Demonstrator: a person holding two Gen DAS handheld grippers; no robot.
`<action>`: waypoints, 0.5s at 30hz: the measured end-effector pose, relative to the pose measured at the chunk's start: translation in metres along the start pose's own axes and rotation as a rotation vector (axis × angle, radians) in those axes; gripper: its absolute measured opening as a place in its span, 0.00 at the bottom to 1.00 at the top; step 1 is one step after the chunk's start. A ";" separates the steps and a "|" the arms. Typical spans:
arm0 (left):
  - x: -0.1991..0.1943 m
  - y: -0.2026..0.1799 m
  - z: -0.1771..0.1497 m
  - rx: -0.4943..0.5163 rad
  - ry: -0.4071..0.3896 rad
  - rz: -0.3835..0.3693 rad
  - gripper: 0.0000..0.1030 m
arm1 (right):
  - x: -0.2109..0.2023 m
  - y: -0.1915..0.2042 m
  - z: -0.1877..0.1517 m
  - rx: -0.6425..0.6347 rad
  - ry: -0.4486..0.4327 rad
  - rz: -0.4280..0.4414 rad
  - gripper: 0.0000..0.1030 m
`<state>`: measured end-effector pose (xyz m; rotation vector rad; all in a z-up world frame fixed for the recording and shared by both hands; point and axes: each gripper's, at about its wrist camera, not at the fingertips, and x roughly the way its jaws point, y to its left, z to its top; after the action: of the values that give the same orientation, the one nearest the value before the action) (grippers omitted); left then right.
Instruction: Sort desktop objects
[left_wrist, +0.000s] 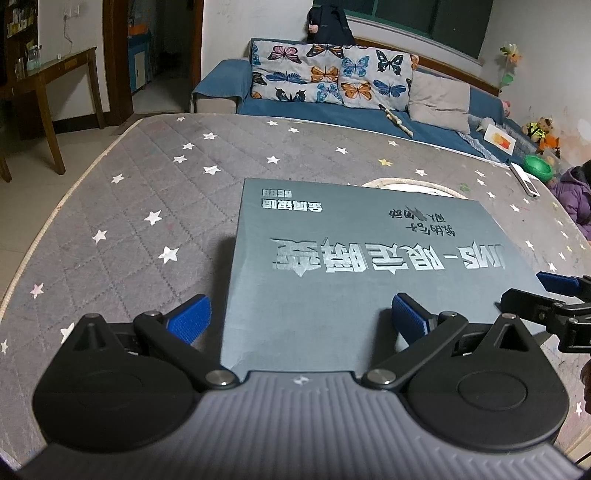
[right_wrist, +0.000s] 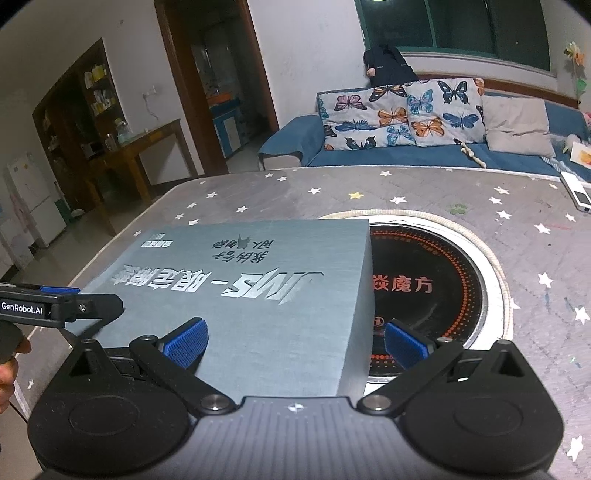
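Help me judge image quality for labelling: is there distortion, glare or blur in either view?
Left wrist: fisheye bends the table edge; silver lettering on the grey box glints, still sharp. Right wrist: dark corner vignetting; the cooktop print is readable; the box's far lettering is soft.

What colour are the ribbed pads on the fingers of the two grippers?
Blue, on black arms; the ribbed pads show best in the right wrist view.

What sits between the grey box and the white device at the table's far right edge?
The round induction cooktop, set into the star-patterned tablecloth; the grey box overlaps its left rim. Beyond it only cloth reaches the white device. The right wrist view shows this best.
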<state>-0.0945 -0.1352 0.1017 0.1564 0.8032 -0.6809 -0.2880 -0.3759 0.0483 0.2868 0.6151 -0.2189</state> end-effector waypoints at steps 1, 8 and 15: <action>-0.001 0.000 -0.001 0.001 -0.001 0.000 1.00 | -0.001 0.001 -0.001 -0.003 -0.002 -0.003 1.00; -0.008 0.000 -0.007 0.009 -0.012 0.006 1.00 | -0.006 0.004 -0.004 -0.021 -0.015 -0.030 1.00; -0.014 -0.002 -0.013 0.010 -0.024 0.008 1.00 | -0.014 0.006 -0.007 -0.042 -0.033 -0.060 1.00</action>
<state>-0.1108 -0.1242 0.1028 0.1608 0.7761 -0.6779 -0.3010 -0.3662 0.0524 0.2242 0.5955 -0.2676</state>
